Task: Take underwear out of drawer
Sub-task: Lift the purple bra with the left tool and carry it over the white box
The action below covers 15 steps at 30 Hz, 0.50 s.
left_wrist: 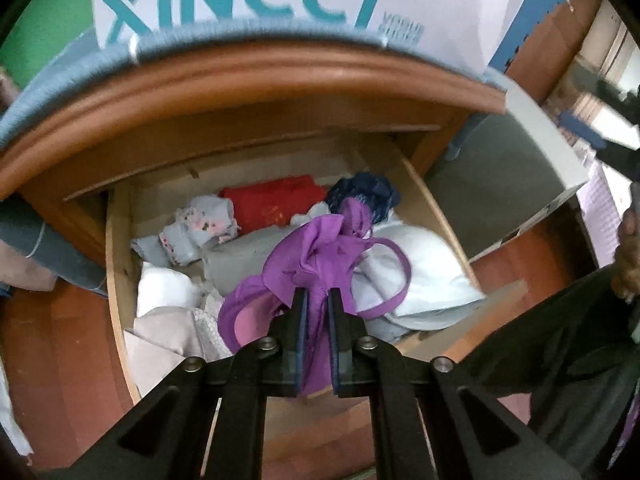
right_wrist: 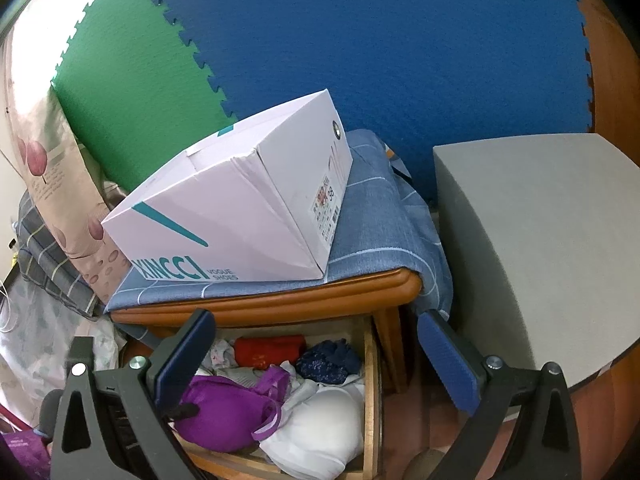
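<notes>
Purple fabric fills the nearest field: the left claw (left_wrist: 316, 300) is closed tight on a fold of the purple bra (left_wrist: 320, 252), its pads pinching the cloth while the cups and a strap hang directly ahead of and below the fingertips, over the front half of the open drawer (left_wrist: 120, 240). The garment's long axis runs roughly along the claw's pointing line, trailing back toward the drawer's interior, so the lift needed to clear the front edge is judged to be up and toward the holder. Beyond it lie a white garment (left_wrist: 420, 264), a red garment (left_wrist: 268, 204) and a dark blue one (left_wrist: 364, 196). The right claw (right_wrist: 316, 360) hangs wide apart and empty, farther from the drawer, facing the shoebox (right_wrist: 240, 208) on the nightstand.
</notes>
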Available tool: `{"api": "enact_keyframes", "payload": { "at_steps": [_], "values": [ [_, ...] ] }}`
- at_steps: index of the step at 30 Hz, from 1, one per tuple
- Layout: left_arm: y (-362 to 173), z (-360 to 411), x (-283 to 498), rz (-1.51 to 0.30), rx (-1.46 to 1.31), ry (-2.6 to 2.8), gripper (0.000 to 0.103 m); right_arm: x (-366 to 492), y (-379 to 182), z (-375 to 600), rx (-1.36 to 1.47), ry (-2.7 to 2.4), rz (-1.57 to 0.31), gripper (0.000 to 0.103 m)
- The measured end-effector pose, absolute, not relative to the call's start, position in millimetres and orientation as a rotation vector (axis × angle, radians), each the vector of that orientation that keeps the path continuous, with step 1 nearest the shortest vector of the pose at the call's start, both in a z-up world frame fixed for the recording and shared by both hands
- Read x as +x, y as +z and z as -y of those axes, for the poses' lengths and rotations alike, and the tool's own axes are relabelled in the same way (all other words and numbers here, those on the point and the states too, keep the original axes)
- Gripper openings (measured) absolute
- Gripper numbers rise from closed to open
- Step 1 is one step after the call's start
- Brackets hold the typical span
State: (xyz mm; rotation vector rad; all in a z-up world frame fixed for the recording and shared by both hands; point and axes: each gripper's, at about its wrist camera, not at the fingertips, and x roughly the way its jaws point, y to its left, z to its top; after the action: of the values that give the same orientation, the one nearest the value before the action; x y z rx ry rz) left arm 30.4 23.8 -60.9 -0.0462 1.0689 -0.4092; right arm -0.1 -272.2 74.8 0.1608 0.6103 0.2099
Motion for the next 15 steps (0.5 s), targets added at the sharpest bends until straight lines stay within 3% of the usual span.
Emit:
{"api": "enact_keyframes", "payload": {
  "at_steps": [7, 15],
  "values": [
    [-30.8, -27.8, 21.1, -1.006, -0.083, -0.415, 0.007, -0.2, 73.8, 272.2, 0.163, 0.205, -0.613, 0.103],
    [38.5, -30.7, 1.9, -0.908, -0.081, -0.447, 0.006, 0.1, 73.8, 272.3, 0.163, 0.204, -0.617, 0.103]
  ]
}}
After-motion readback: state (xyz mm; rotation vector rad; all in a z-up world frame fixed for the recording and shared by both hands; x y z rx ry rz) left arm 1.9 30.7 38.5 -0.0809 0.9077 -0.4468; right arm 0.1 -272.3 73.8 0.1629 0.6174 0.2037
